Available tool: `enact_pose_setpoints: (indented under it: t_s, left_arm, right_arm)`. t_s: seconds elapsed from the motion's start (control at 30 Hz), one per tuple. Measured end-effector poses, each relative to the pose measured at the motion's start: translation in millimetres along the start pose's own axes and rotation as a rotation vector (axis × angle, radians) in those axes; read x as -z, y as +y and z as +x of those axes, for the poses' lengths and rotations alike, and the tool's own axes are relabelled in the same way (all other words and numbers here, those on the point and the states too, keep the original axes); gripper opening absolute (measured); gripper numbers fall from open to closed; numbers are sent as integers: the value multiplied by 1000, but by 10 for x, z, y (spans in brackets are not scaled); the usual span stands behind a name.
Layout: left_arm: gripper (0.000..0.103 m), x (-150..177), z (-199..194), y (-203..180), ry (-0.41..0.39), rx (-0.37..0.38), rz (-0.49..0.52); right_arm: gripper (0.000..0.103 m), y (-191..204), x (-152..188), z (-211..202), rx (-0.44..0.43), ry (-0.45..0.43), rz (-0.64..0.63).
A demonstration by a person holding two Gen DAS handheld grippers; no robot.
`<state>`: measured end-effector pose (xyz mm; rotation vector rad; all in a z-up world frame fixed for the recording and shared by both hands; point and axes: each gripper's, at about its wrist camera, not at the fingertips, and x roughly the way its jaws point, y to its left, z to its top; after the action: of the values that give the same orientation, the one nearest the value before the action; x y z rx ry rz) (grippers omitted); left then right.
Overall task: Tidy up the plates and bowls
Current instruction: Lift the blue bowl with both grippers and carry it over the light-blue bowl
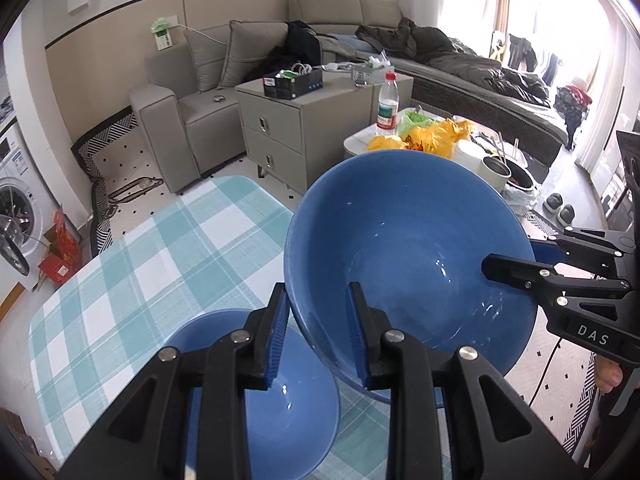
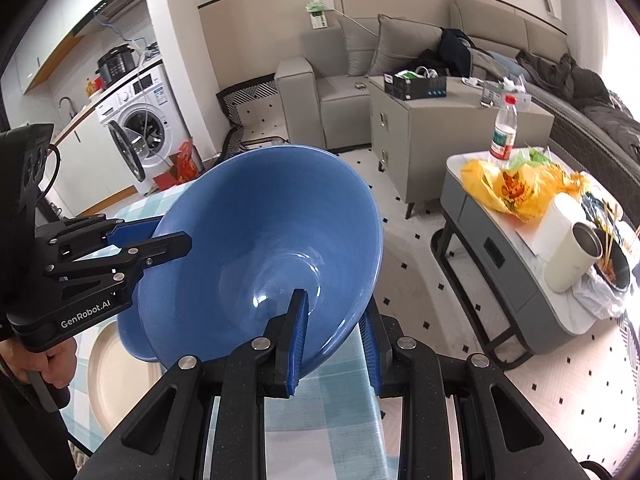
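A large blue bowl (image 1: 408, 248) is held tilted in the air above the checked table (image 1: 132, 264). My left gripper (image 1: 318, 328) is shut on its near rim. My right gripper (image 2: 334, 340) is shut on the opposite rim; it shows in the left wrist view (image 1: 516, 264) at the right. The bowl also shows in the right wrist view (image 2: 260, 248), with the left gripper (image 2: 160, 240) at its left edge. A smaller blue bowl (image 1: 288, 408) stands on the table under my left gripper. A cream plate (image 2: 116, 380) lies on the table at lower left.
A grey coffee table (image 2: 500, 248) with yellow bags, a bottle and cups stands to the right. A grey nightstand (image 1: 288, 128) and sofa (image 1: 188, 108) lie beyond the table. A washing machine (image 2: 140, 132) is at the left.
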<state>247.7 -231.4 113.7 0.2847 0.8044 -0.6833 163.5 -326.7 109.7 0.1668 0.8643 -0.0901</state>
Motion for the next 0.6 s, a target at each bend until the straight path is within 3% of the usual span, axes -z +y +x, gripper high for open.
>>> enact_pose_setpoints:
  t_s: [0.6]
  left_arm:
    - [27,366,-503,551,-43,-99,-106]
  right_arm:
    - [26,816,-141,-18,-97,-11,-124]
